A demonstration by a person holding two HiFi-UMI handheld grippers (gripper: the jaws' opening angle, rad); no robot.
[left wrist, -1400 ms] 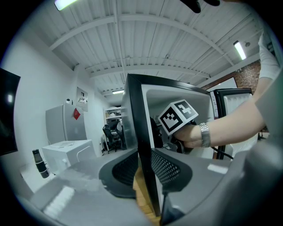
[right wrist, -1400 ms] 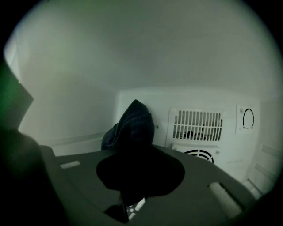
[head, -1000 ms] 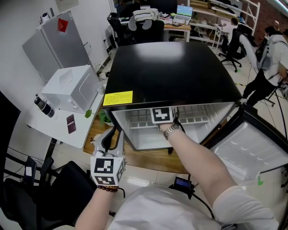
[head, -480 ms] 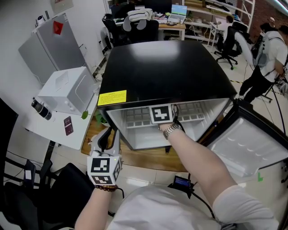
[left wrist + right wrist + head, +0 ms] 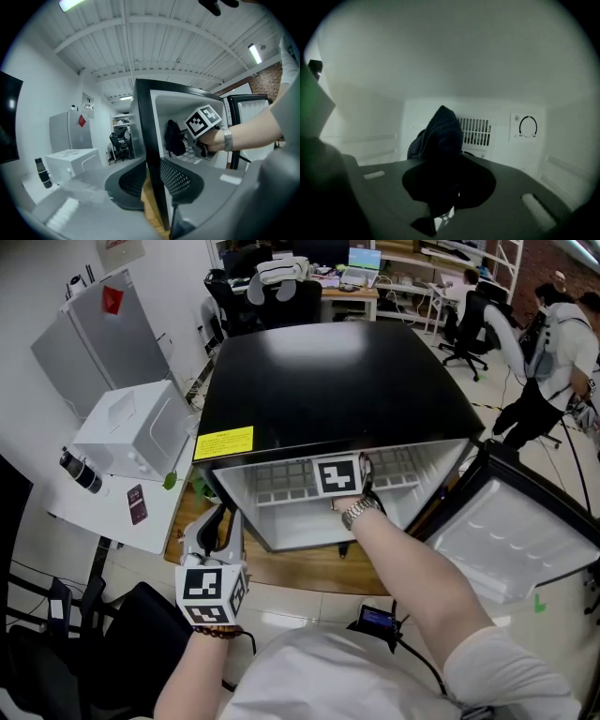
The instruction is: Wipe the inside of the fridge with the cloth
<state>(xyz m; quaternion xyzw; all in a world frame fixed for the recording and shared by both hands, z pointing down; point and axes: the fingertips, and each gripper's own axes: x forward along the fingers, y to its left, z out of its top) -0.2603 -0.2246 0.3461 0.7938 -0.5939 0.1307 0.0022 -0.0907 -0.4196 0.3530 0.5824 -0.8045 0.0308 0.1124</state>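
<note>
Pale floor tiles give way to a patch of wooden flooring right in front of the person, and the small black fridge with a white plastic lining sits on that wood. Nearest up, the left gripper hangs low by the fridge's front left corner. Its jaws stand apart with the black front edge lined up in the gap, and floor shows beside that edge, so nothing looks pinched. Best guess is it's parked there to stay out of the way. The right forearm, silver metal wristwatch and all, reaches into the cavity. The right gripper has its jaws clamped on a bunched dark blue cloth that sticks up past the tips. Holding it by a fold leaves a loose wad out front to rub with, which makes sense for wiping. Whether that wad touches the lining can't be told. Behind it come a white wire shelf, then a slotted vent grille and a round thermostat dial on the back wall. The fridge door is swung wide to the right, giving the arm room. Off left there's a white side table with a white plastic box, then a grey cabinet with a red sticker. Office chairs and a standing person fill the far end.
</note>
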